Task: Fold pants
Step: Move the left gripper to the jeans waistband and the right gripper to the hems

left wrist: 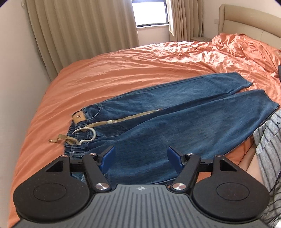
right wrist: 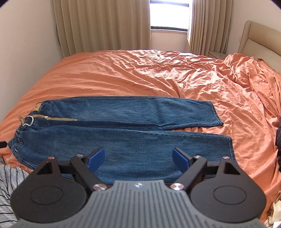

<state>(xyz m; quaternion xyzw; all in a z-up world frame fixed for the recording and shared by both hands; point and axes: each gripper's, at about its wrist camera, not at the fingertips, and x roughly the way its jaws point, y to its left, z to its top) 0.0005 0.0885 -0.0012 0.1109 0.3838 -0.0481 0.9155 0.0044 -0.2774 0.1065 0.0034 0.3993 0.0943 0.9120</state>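
Orange bedding [right wrist: 123, 73], wrinkled and bunched toward the padded headboard [right wrist: 260, 40], covered a bed that filled most of both views, with beige curtains [right wrist: 105, 26] and a bright window [right wrist: 169, 15] on the wall beyond it. Blue jeans [right wrist: 133, 126] lay spread flat on that bedding near its close edge, not yet folded, the two legs side by side and slightly parted at the hems, which pointed toward the headboard. At the opposite end of the jeans sat the gathered waistband [left wrist: 77, 140], with a tan leather patch [left wrist: 79, 117], a tan belt strip [left wrist: 123, 117] trailing along the upper leg, and a looped white drawstring [left wrist: 87, 135]. The left gripper [left wrist: 140, 157] hung over the jeans just beside the waistband, its blue pads spread wide apart with nothing between them. The right gripper [right wrist: 138, 157] hung over the nearer leg, closer to the hems, its jaws likewise wide apart and holding nothing. Striped grey fabric [left wrist: 268, 140] of the person's clothing showed at the near edge of the bedding, beside the jeans.
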